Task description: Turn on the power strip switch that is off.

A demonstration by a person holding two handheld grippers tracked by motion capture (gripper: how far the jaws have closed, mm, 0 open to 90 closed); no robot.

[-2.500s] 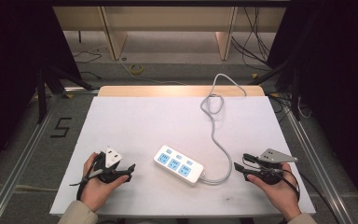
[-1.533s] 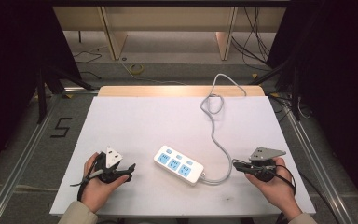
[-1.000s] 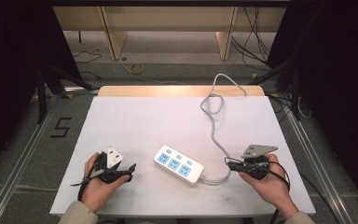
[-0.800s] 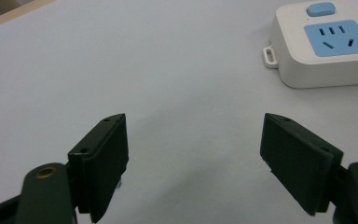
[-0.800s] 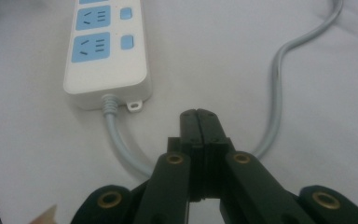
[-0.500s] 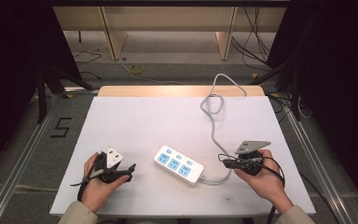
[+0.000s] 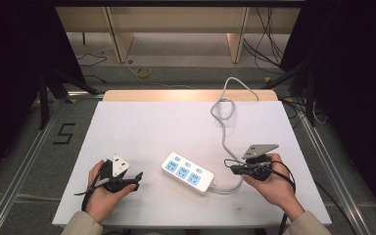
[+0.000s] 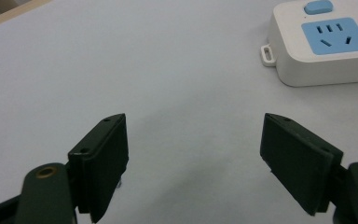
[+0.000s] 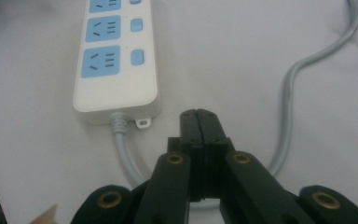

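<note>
Jaws of the left gripper point(image 8: 193, 168) spread wide, those of the right gripper point(image 9: 199, 122) pressed together empty, white power strip point(image 7: 188, 172) between them on the tabletop point(image 7: 152, 127).

One power strip point(image 7: 188, 172) with three blue sockets and one grey cord point(image 7: 223, 125) is seen at centre frame; two grippers are counted, the left gripper point(image 7: 136, 176) and the right gripper point(image 7: 227, 166).

Overhead and close gripper views share power strip point(image 7: 188, 172).

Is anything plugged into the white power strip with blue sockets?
No. The white power strip with blue sockets lies flat with its sockets bare.
</note>
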